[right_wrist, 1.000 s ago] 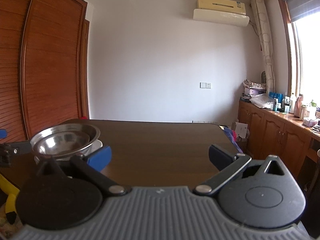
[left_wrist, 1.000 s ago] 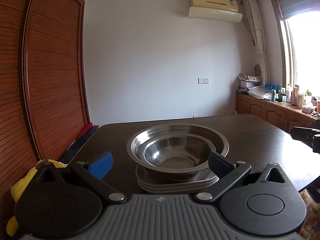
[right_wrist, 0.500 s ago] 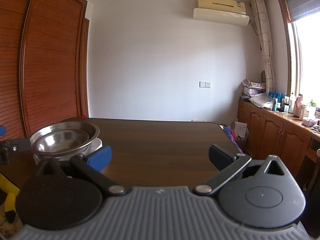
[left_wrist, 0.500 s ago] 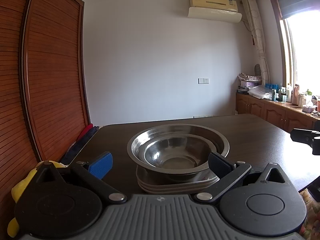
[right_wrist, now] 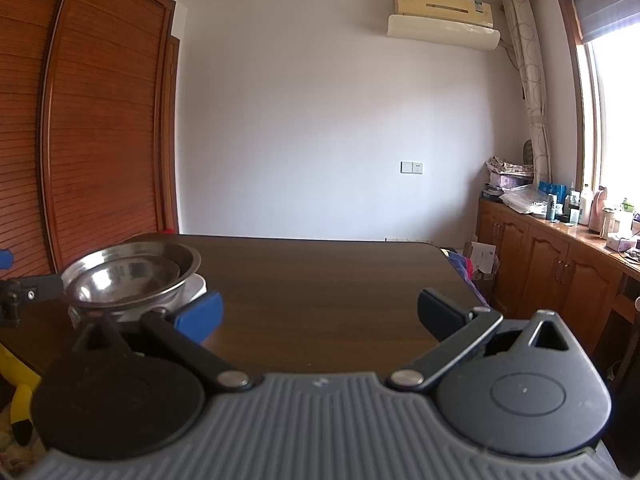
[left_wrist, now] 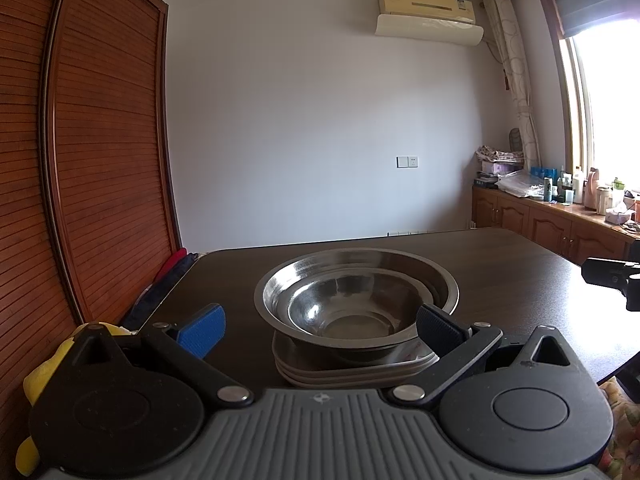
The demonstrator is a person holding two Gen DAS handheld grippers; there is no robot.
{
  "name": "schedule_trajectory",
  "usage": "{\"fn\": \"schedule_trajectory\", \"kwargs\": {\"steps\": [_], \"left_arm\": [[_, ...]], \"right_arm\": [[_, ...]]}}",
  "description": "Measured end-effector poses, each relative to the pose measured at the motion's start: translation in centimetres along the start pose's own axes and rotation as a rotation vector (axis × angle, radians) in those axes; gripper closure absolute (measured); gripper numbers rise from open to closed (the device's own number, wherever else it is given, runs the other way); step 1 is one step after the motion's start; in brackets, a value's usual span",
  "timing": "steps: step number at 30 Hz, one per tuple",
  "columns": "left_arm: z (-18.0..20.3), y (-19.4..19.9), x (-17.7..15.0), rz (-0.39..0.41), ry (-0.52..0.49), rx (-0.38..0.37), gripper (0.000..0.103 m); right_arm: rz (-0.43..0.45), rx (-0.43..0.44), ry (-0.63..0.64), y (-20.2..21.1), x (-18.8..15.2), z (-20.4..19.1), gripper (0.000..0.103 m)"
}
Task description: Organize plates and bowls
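Two nested steel bowls (left_wrist: 356, 292) sit on a stack of white plates (left_wrist: 352, 368) on the dark wooden table (left_wrist: 500, 276). My left gripper (left_wrist: 320, 328) is open, just in front of the stack, its fingers on either side of the near edge without touching. In the right wrist view the same bowls (right_wrist: 132, 276) and plates (right_wrist: 196, 286) stand at the far left. My right gripper (right_wrist: 320, 312) is open and empty over the bare table (right_wrist: 320, 276), to the right of the stack.
A wooden slatted wardrobe (left_wrist: 80, 160) stands along the left. A yellow toy (left_wrist: 36, 376) lies at the table's left corner. Cabinets with bottles (right_wrist: 560, 248) run along the right wall under the window. The other gripper's finger shows at the right (left_wrist: 608, 272).
Almost nothing has moved. The left gripper has drifted very slightly; the right view has shifted a touch so the bowls sit marginally nearer the centre.
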State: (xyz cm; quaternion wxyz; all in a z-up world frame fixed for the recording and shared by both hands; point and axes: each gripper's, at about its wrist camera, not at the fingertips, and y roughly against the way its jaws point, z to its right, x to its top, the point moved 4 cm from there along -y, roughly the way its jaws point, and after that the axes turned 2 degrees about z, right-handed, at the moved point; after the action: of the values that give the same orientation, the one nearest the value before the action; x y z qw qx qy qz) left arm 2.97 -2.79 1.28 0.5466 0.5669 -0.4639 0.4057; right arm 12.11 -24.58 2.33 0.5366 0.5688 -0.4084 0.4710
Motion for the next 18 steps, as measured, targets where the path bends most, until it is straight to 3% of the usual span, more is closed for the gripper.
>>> {"fn": "schedule_trajectory", "kwargs": {"steps": [18], "left_arm": [[0.15, 0.06, -0.02, 0.0, 0.0, -0.004, 0.0]], "right_arm": [[-0.006, 0.002, -0.001, -0.08, -0.2, 0.2, 0.0]]}}
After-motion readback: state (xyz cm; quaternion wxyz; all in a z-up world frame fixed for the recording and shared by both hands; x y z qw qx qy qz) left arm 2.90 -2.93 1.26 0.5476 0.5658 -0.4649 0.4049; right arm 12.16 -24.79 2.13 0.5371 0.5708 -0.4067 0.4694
